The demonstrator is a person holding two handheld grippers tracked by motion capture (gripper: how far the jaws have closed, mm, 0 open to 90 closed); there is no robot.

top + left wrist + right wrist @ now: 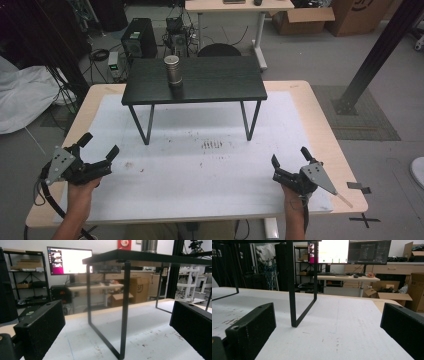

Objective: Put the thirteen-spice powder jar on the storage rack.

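Observation:
A metal cylinder can stands upright on a small black raised table, left of its middle; its base rises above the black tabletop in the left gripper view. My left gripper rests low over the white mat at the near left, jaws wide open and empty. My right gripper sits at the near right, also open and empty. Each gripper view looks along its black jaws toward a leg of the black table.
The white mat covers a wooden table and carries dark stains near its middle. A computer tower, cables and cardboard boxes stand on the floor beyond. A black post rises at the right.

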